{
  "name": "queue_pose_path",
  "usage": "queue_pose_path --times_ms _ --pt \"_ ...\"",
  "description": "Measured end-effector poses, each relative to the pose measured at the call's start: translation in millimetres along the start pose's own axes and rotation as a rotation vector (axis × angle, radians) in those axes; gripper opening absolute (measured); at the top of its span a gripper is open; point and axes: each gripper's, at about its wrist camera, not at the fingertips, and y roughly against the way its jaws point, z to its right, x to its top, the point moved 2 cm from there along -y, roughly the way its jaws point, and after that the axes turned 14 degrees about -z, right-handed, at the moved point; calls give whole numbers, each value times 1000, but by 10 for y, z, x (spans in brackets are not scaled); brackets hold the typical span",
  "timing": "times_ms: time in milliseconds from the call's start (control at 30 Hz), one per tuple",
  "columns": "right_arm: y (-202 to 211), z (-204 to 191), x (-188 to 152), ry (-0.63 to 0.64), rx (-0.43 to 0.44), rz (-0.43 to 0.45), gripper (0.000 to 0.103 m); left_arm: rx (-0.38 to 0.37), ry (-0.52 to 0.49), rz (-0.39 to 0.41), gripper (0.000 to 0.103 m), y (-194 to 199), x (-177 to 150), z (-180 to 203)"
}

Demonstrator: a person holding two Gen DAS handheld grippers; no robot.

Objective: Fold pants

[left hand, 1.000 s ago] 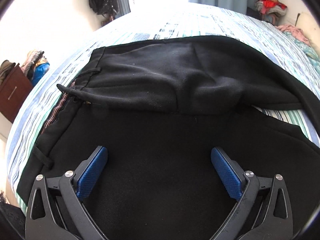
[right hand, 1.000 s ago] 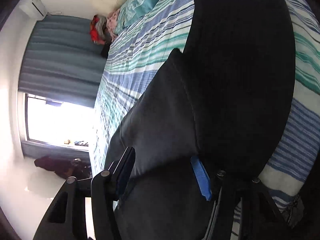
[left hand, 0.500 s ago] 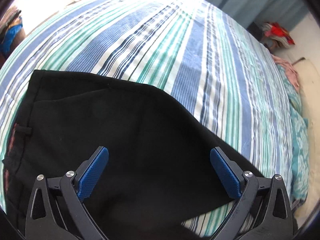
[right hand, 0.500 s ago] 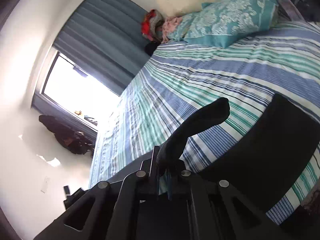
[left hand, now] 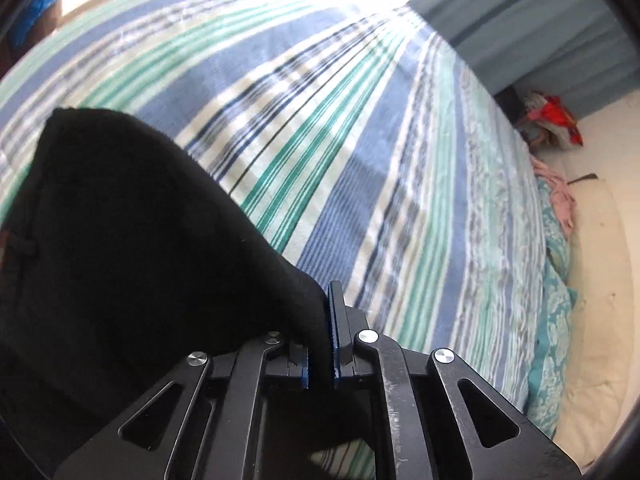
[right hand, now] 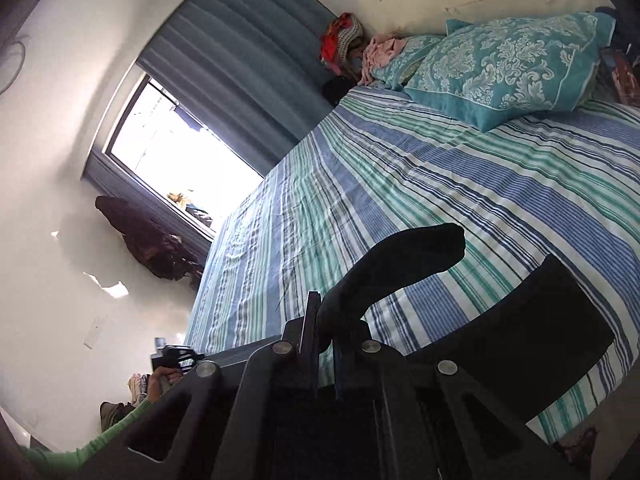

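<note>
Black pants lie on a striped bed. My left gripper is shut on an edge of the pants, the cloth pinched between the blue pads; the fabric spreads to the left toward the waistband. My right gripper is shut on another fold of the pants, which sticks up in a curled flap above the fingers. A further part of the pants lies flat on the bed to the right.
A teal patterned pillow lies at the head of the bed. Clothes are piled by the blue curtain and window. The person's green sleeve and hand hold the other gripper at lower left.
My left gripper went from open over the pants to shut on their edge. My right gripper closed on a fold and lifted it off the bed; both views swung toward the far side of the bed.
</note>
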Motion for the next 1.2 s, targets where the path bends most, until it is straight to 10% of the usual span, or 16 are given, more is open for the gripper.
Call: queue_pose_path --times_ms 167,400,1200 --pt "137 227 235 -34 7 16 5 78 -173 152 11 859 -1133 -100" --pt "-86 1208 -71 -118 -296 -213 5 228 -124 -65 10 28 -2402 -765" --pt "-201 1709 -389 -116 -530 -345 6 352 -257 -47 13 -151 -2555 -429"
